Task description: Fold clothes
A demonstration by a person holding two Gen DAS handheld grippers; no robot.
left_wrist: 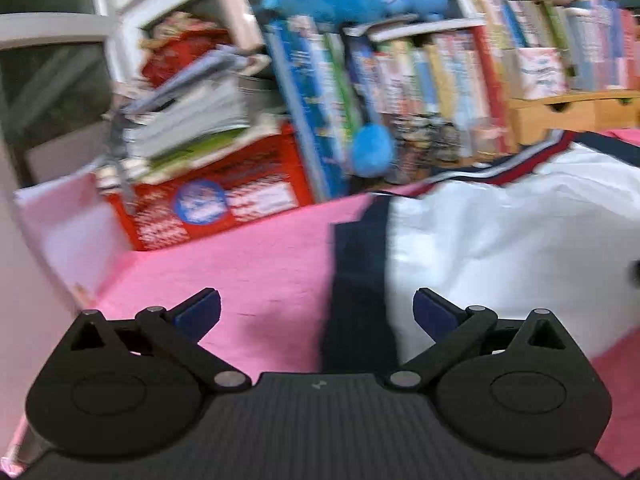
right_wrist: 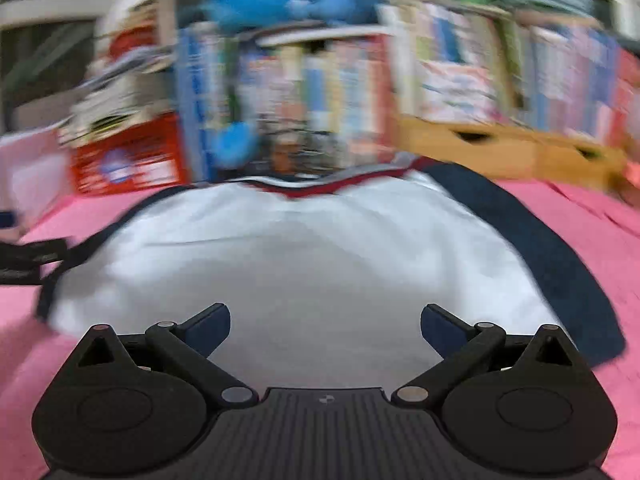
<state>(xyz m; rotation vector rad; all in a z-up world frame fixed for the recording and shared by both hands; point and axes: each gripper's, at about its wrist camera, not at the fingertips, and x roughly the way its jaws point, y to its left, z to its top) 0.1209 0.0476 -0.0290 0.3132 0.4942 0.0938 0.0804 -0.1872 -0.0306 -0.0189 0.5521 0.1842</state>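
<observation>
Right wrist view has the white shirt [right_wrist: 312, 248] dead ahead of the open, empty right tongs [right_wrist: 325, 330], while the open left tongs [left_wrist: 316, 312] face its dark side edge.

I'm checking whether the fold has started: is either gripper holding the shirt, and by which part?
Nothing is held. The left gripper and right gripper are both open above the white shirt, with nothing between the fingers.

Your left wrist view looks low across the pink surface [left_wrist: 260, 264] toward the bookshelf [left_wrist: 400, 92], close to the shirt's [left_wrist: 500, 240] left edge. Your right wrist view faces the same shelf from directly over the shirt, blurred.
</observation>
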